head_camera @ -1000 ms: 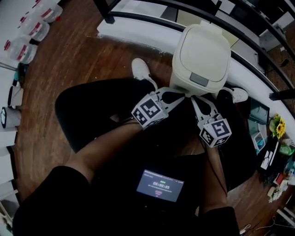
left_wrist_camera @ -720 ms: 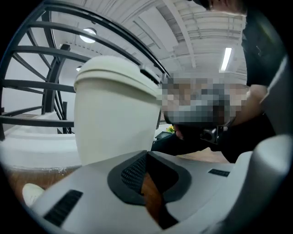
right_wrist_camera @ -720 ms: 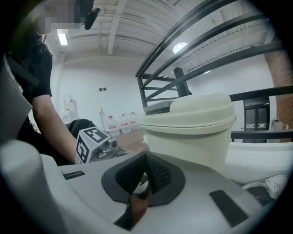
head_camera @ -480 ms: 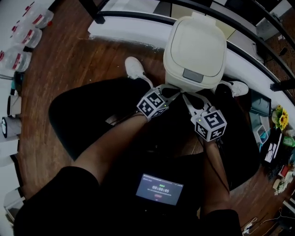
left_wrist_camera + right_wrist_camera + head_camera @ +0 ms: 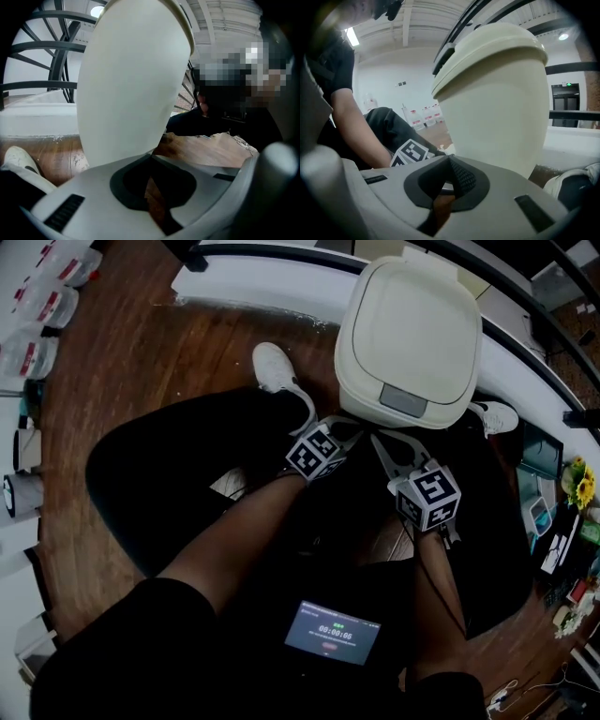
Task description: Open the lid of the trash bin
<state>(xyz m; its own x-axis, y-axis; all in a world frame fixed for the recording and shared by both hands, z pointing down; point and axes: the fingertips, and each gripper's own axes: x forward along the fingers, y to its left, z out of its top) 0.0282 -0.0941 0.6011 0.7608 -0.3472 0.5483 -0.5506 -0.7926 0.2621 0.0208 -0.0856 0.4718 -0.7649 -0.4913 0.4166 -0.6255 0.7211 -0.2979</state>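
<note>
Dark brown plank floor (image 5: 141, 381), glossy, closed off at its far edge by a curved white ledge (image 5: 272, 282). Black trousers (image 5: 187, 474) across the middle of the floor.

At the far edge of the floor, against the ledge: trash bin (image 5: 501, 117) in smooth cream plastic, rounded and narrowing toward the base. Lid (image 5: 408, 324) down flat, a rounded square, with a grey rectangular push panel (image 5: 405, 401) at its near edge.

Left gripper (image 5: 359, 430) in matte light grey plastic, jaws pressed together on nothing, tips close to the bin's front wall under the panel. Right gripper (image 5: 382, 441) just beside it, likewise closed and empty, ribbed pad visible at the tip. Black-and-white square markers on both cubes.

Small lit screen (image 5: 333, 632) at the chest, digits too small to read surely. White shoe (image 5: 274, 367) left of the bin. Clear bottles (image 5: 37, 306) at the floor's left edge, red labels, print unreadable.
</note>
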